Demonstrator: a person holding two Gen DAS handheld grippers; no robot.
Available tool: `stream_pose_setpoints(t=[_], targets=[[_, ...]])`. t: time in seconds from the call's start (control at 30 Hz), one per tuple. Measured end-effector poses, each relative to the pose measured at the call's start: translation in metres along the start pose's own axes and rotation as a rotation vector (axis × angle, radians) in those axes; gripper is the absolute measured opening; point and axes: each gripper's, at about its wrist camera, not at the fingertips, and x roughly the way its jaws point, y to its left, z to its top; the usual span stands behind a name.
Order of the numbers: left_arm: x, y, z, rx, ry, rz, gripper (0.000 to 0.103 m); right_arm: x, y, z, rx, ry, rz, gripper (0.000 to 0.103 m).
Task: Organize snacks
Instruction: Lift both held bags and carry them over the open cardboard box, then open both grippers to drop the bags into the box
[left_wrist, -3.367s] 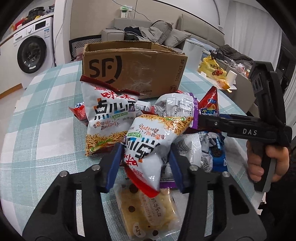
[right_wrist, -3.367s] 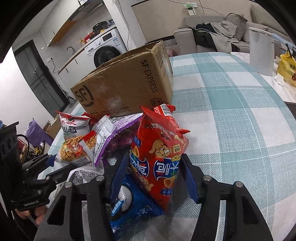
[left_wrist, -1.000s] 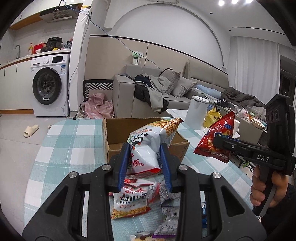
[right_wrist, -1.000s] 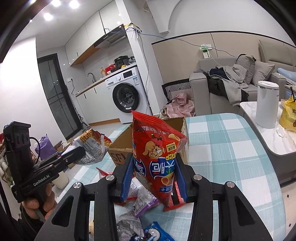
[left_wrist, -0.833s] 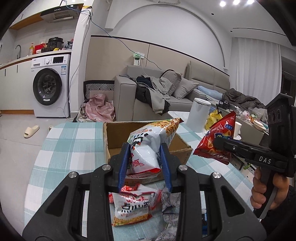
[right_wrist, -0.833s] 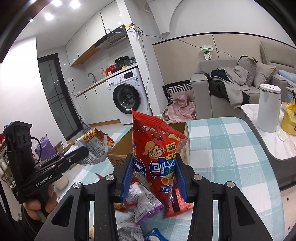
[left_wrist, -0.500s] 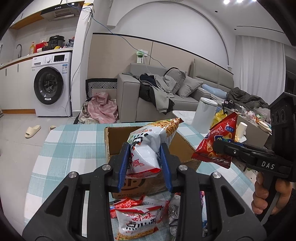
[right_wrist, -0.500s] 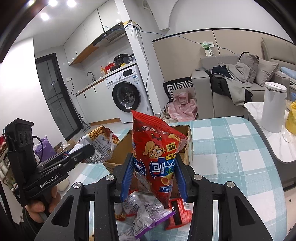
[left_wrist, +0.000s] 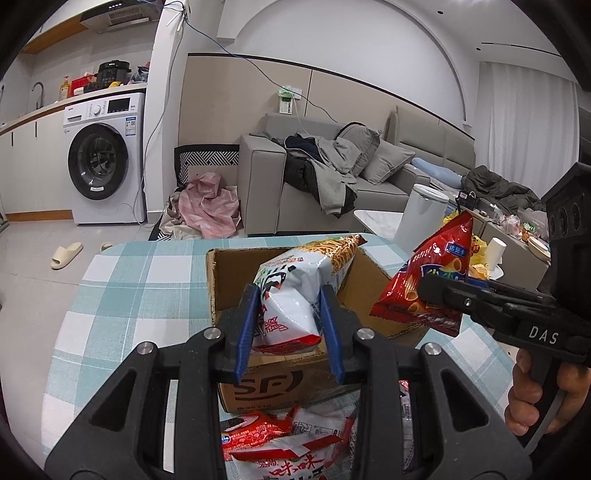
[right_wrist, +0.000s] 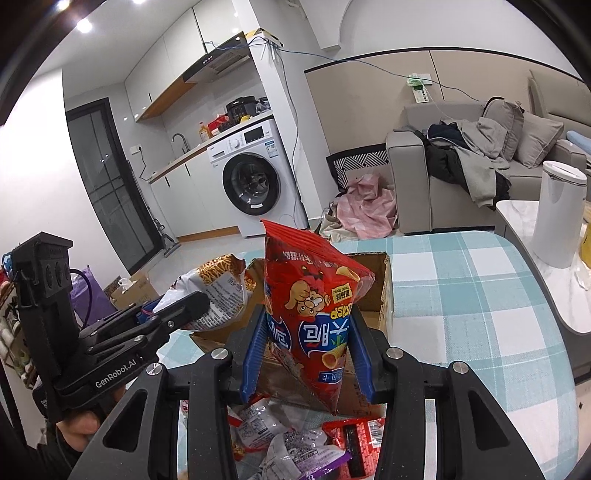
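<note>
Bring both bags fully over the open cardboard box (left_wrist: 280, 373) before you let go, and lower them so neither catches its rim. Your left gripper (left_wrist: 290, 325) clamps the white noodle bag (left_wrist: 295, 291) between its blue fingers (left_wrist: 245, 332), above the box; your right gripper (right_wrist: 306, 354) pinches the red chip bag (right_wrist: 314, 306), just above the box's near wall.

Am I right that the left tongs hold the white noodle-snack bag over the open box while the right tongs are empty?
Not quite. The right tongs are shut on the red chip bag, as the right wrist view shows. The left tongs do hold the white noodle-snack bag over the open box.
</note>
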Motion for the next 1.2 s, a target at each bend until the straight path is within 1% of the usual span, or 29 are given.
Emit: stream_pose_setpoints(t=[0.2, 0.6, 0.73, 0.83, 0.9, 0.93, 0.97, 1.0, 1.03, 1.07, 1.1, 1.13, 1.17, 1.2], targets=[[0.023, 0.003, 0.001, 0.001, 0.017, -0.006, 0.030, 0.016, -0.003, 0.006, -0.002, 0.025, -0.001, 0.042], [0.058, 0.009, -0.007, -0.012, 0.072, -0.011, 0.030, 0.040, -0.008, 0.006, 0.018, 0.074, 0.008, 0.042], [0.064, 0.009, -0.013, 0.002, 0.081, -0.008, 0.030, 0.048, -0.007, 0.005, 0.017, 0.090, 0.016, 0.042], [0.065, 0.010, -0.015, 0.006, 0.095, -0.005, 0.030, 0.050, -0.007, 0.006, 0.019, 0.084, 0.025, 0.042], [0.062, 0.011, -0.014, 0.000, 0.090, -0.007, 0.030, 0.049, -0.007, 0.006, 0.021, 0.075, 0.034, 0.042], [0.060, 0.012, -0.013, -0.004, 0.089, -0.013, 0.032, 0.047, -0.007, 0.006, 0.016, 0.072, 0.028, 0.042], [0.058, 0.013, -0.012, -0.008, 0.090, -0.017, 0.034, 0.045, -0.007, 0.006, 0.009, 0.070, 0.019, 0.045], [0.055, 0.014, -0.013, -0.011, 0.092, -0.018, 0.043, 0.043, -0.007, 0.005, 0.004, 0.068, 0.014, 0.047], [0.051, 0.014, -0.013, -0.012, 0.091, -0.016, 0.056, 0.040, -0.006, 0.005, -0.002, 0.064, 0.009, 0.051], [0.046, 0.015, -0.013, -0.014, 0.083, -0.009, 0.064, 0.036, -0.006, 0.004, -0.008, 0.060, 0.001, 0.055], [0.040, 0.015, -0.013, -0.015, 0.070, 0.003, 0.079, 0.034, -0.006, 0.004, -0.011, 0.061, -0.005, 0.061], [0.033, 0.015, -0.013, -0.017, 0.054, 0.013, 0.085, 0.031, -0.006, 0.003, -0.013, 0.063, -0.010, 0.076], [0.026, 0.016, -0.014, -0.018, 0.041, 0.022, 0.085, 0.028, -0.006, 0.001, -0.014, 0.064, -0.005, 0.088], [0.020, 0.016, -0.014, -0.017, 0.037, 0.029, 0.087, 0.024, -0.006, 0.000, -0.013, 0.059, 0.001, 0.091]])
